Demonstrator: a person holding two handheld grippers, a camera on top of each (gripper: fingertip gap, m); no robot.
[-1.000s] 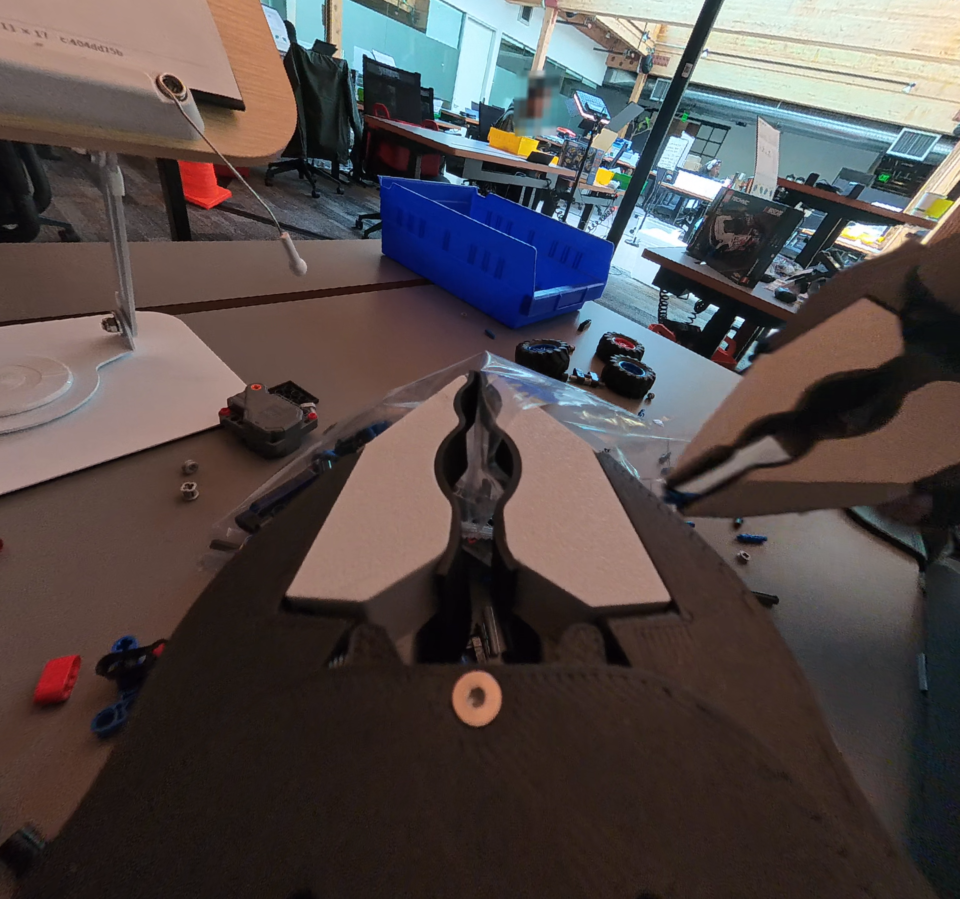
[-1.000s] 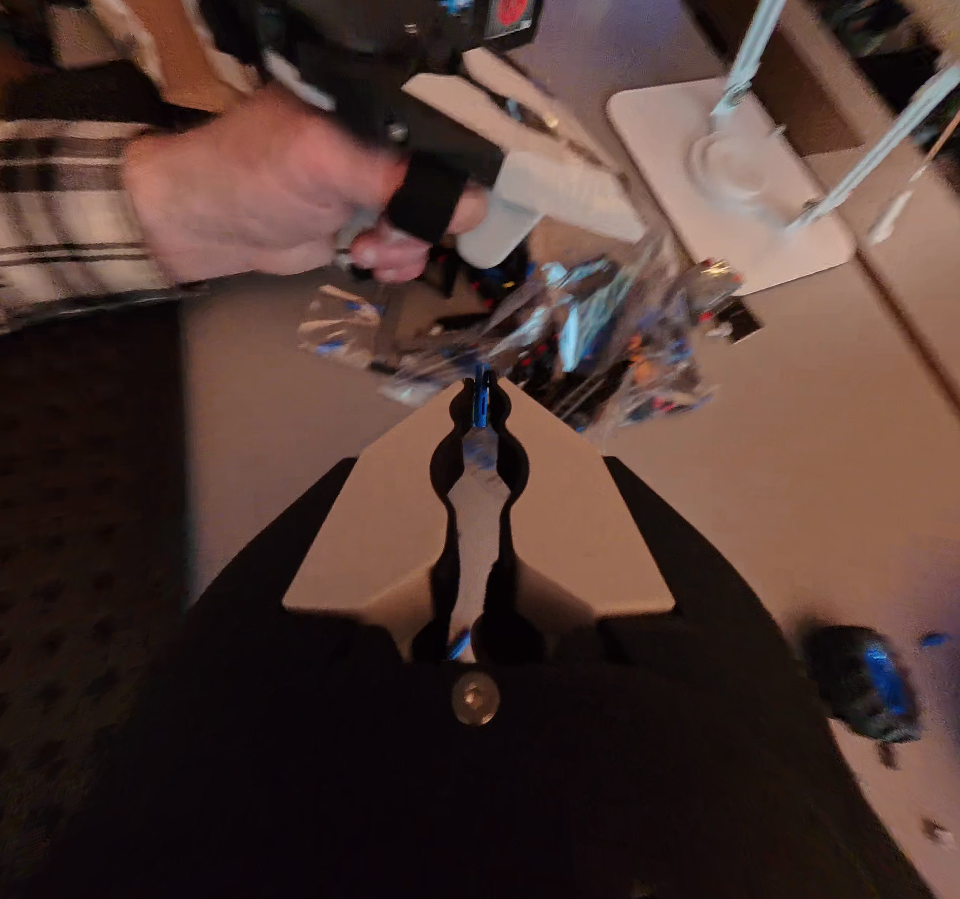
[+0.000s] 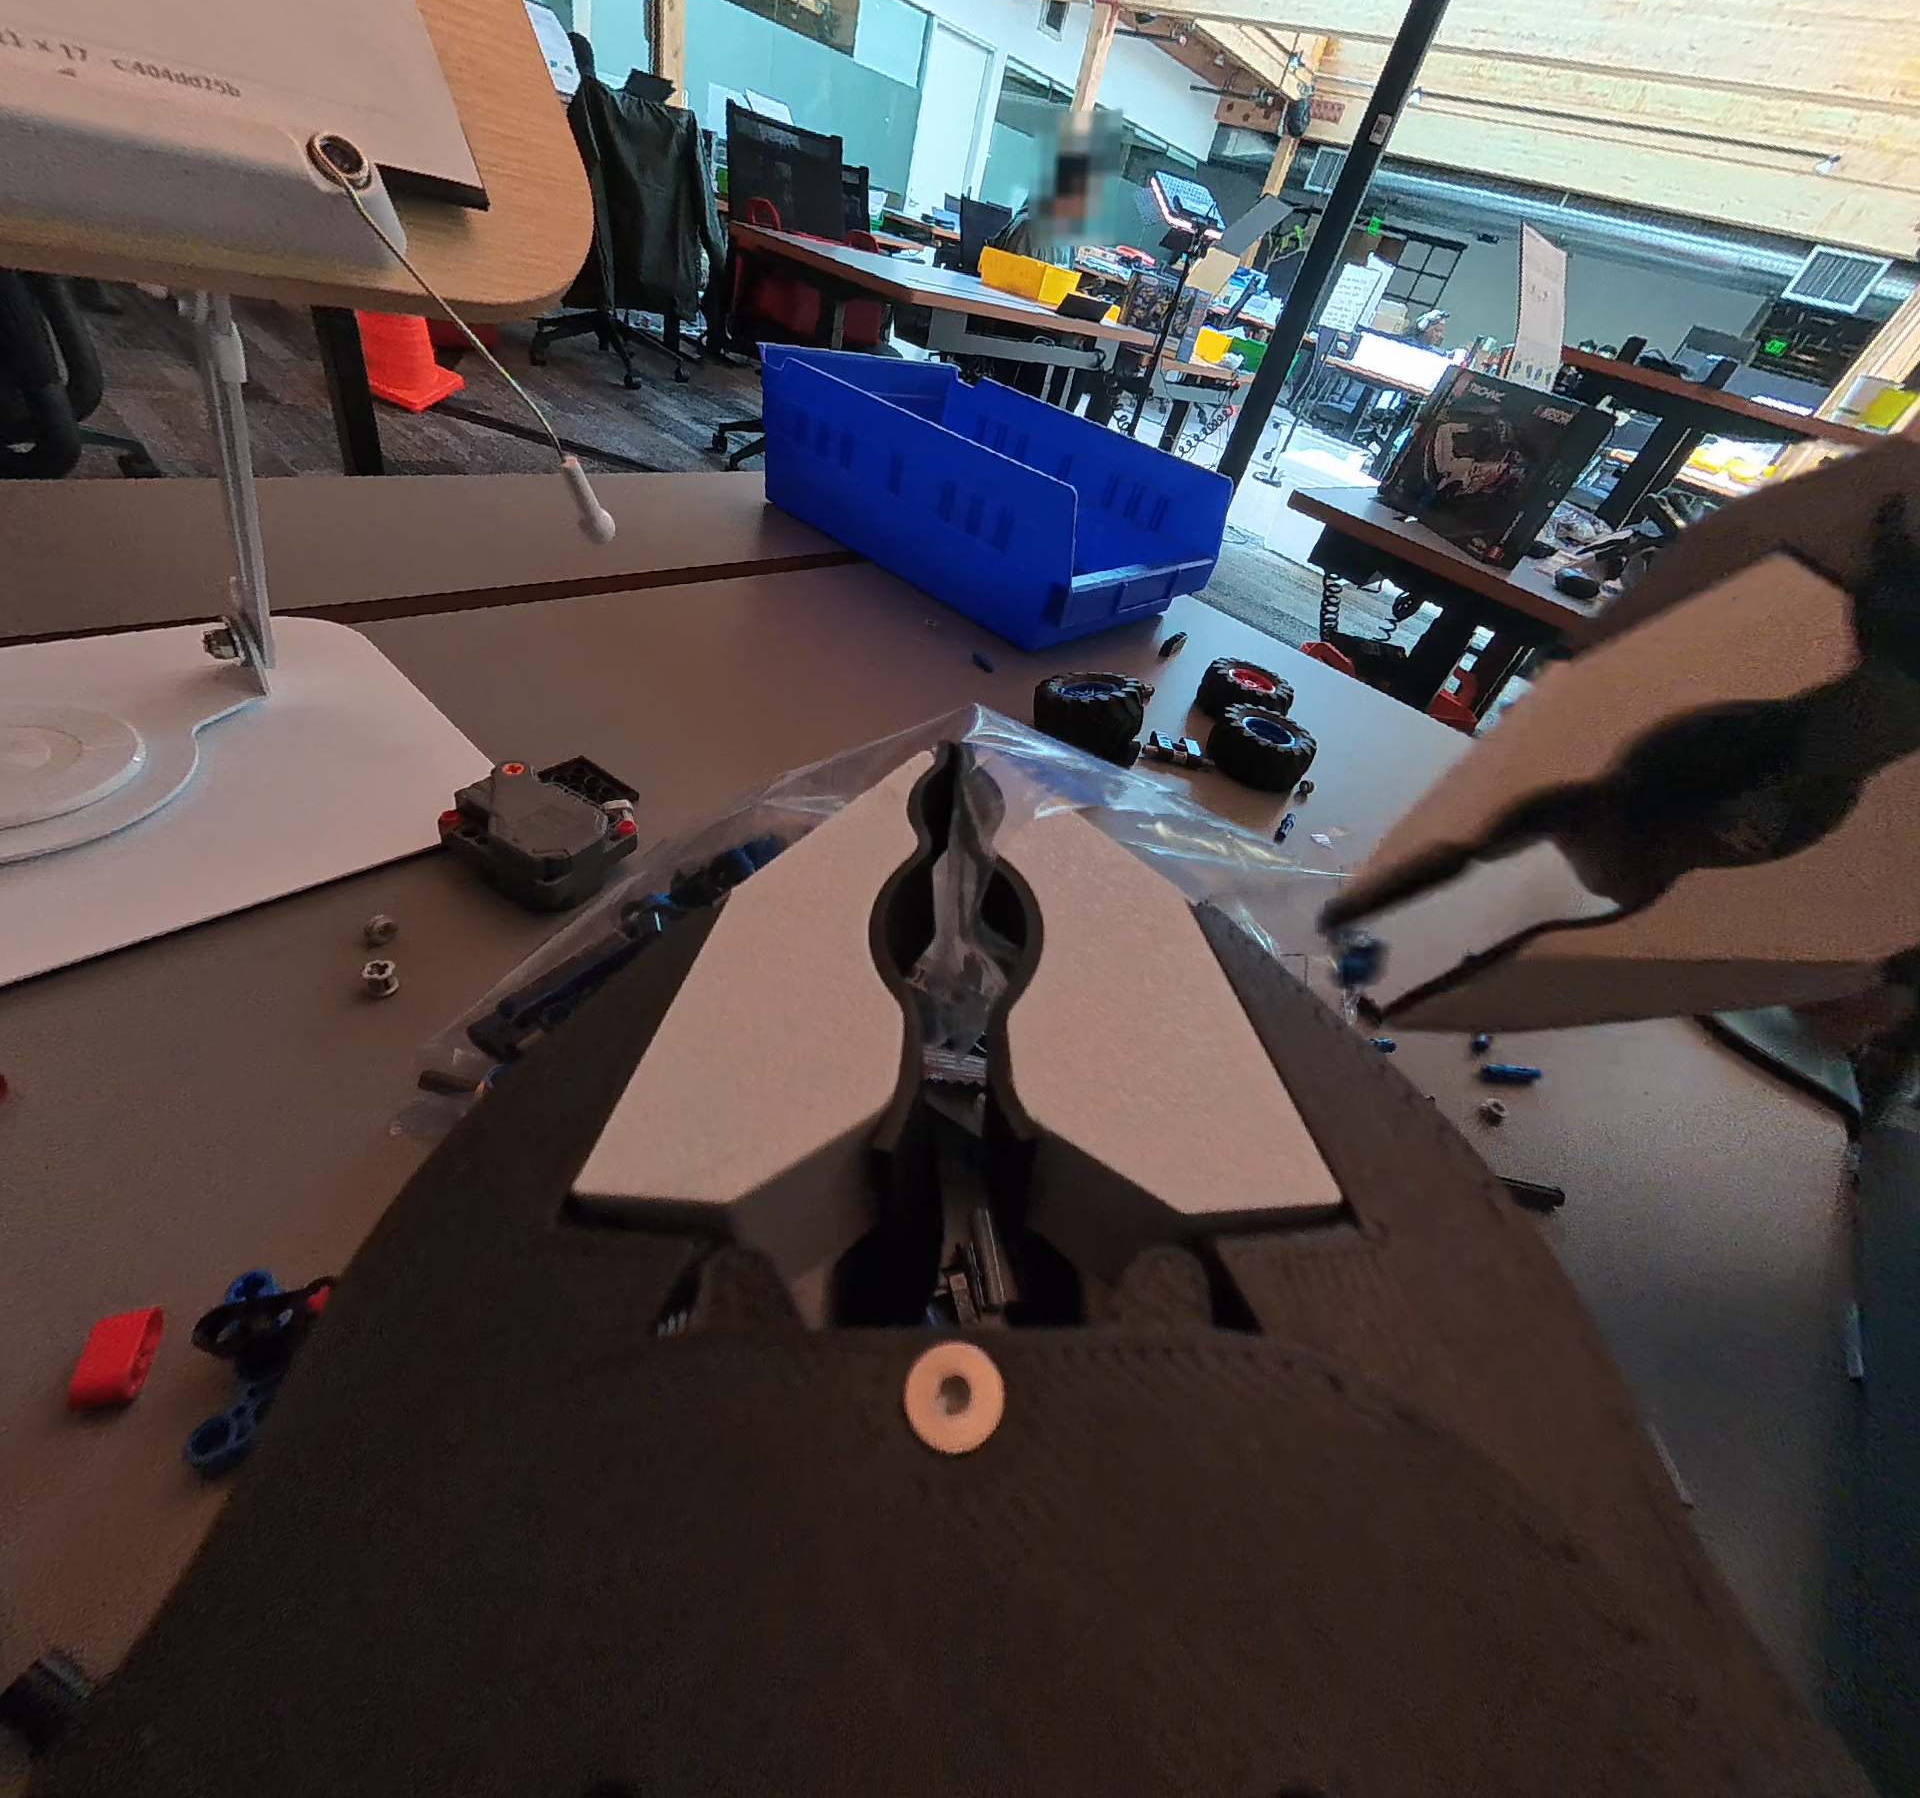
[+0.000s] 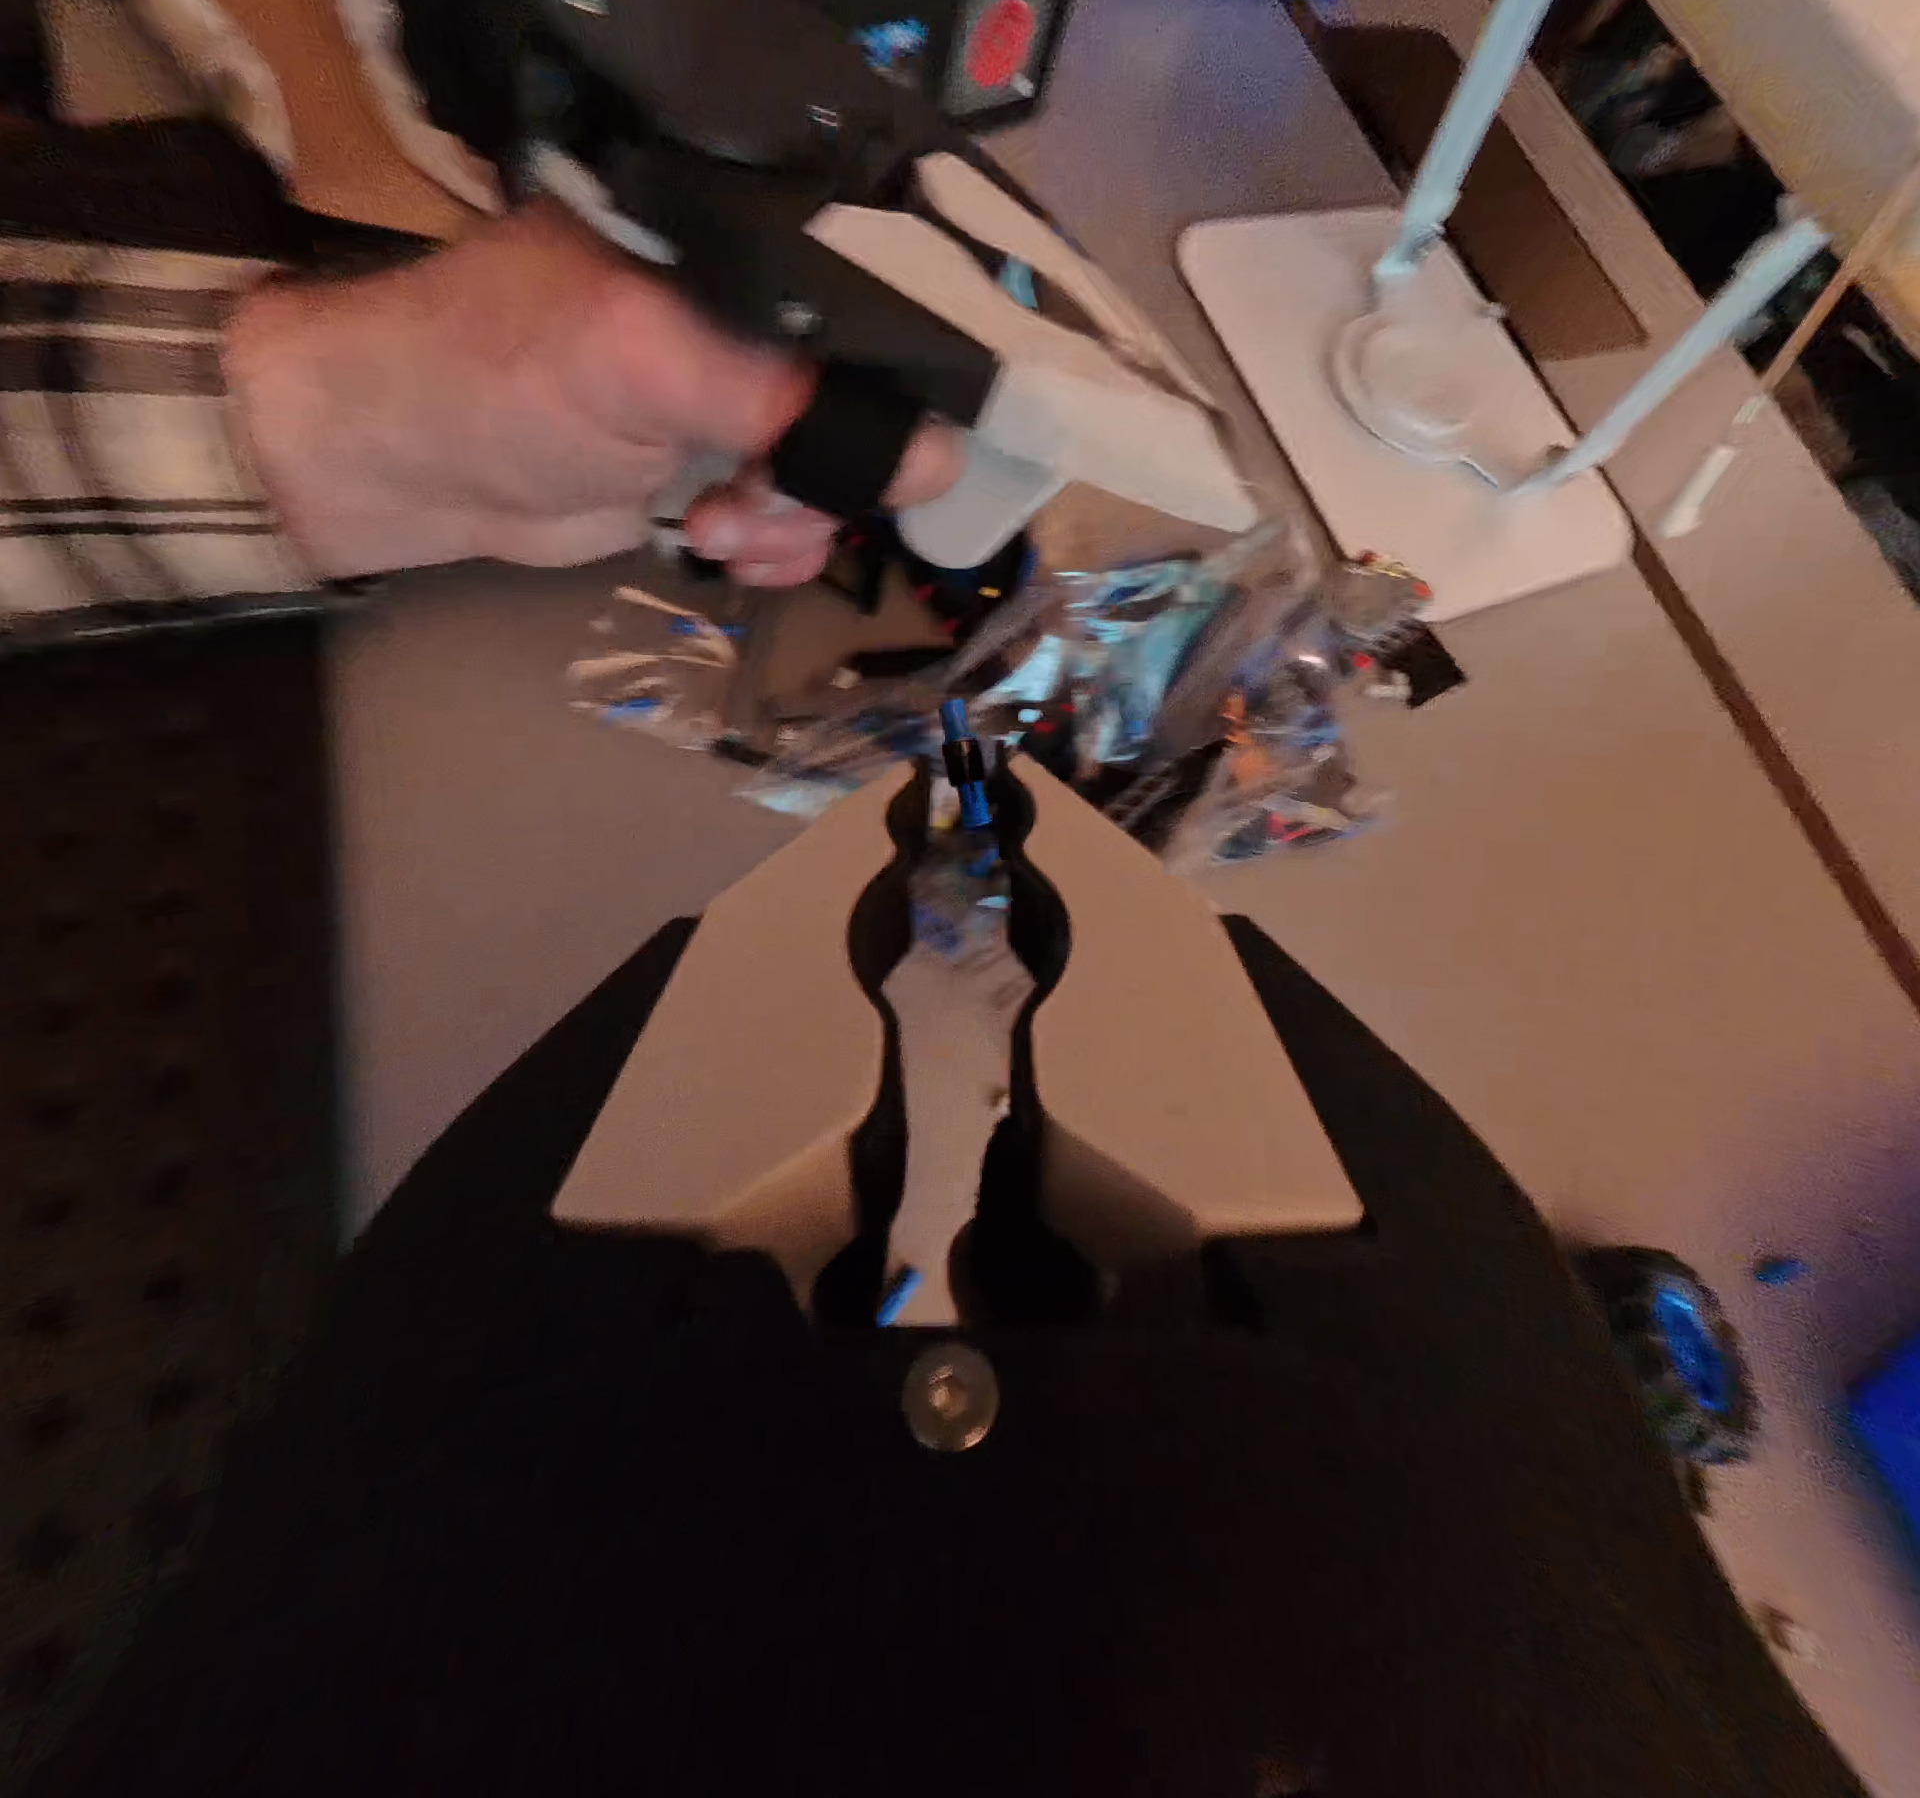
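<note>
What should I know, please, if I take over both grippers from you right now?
Left gripper: shut on the clear bag, pinched between its fingers.
Right gripper: shut on a small blue pin, right beside the bag.
On the table: grey motor left of the bag, three wheels and a blue bin beyond it, loose small parts scattered around.

Blue bin [image 3: 987,501] far centre on grey table [image 3: 727,647]. 3 black toy wheels [image 3: 1091,709] right of it. Grey motor block [image 3: 540,829] beside white stand base [image 3: 260,761] at left. Red piece [image 3: 114,1353] near left.
</note>
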